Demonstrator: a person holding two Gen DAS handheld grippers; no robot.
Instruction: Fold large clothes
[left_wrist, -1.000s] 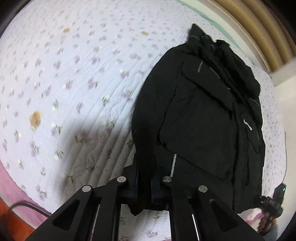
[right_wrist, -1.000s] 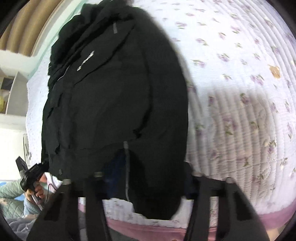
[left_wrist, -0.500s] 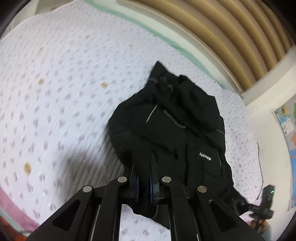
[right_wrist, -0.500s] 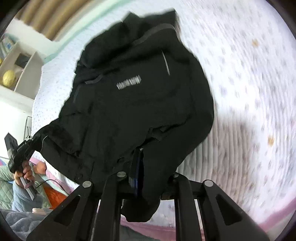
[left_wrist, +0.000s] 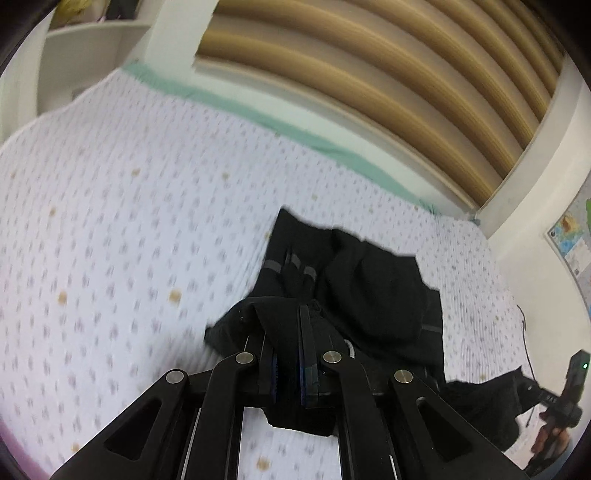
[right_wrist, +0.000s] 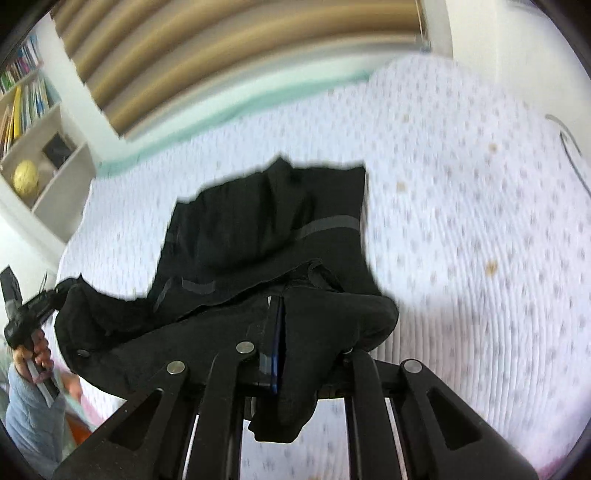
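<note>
At the near edge of the left wrist view, we see the left gripper (left_wrist: 288, 354) with its fingers drawn narrow, pinching a fold of the black jacket (left_wrist: 369, 295) between the blue pads; a loose flap hangs below the fingers at 6 o'clock. In the right wrist view, we see the right gripper (right_wrist: 275, 354) likewise clamped on the jacket's (right_wrist: 266, 236) hem, cloth draped over its right finger so that only the left pad edge shows. From each grip the hem rises off the floral bedspread (left_wrist: 129, 229), and the rest of the garment lies bunched on it toward 12 o'clock, grey reflective strips facing up. In the left view the other gripper appears at 4 o'clock, at the jacket's far corner. Beyond the garment, at 12 o'clock, a green mattress edge (left_wrist: 295, 129) meets the tan slatted headboard (left_wrist: 388, 74). A bookshelf (right_wrist: 40, 122) stands at 10 o'clock in the right view.
</note>
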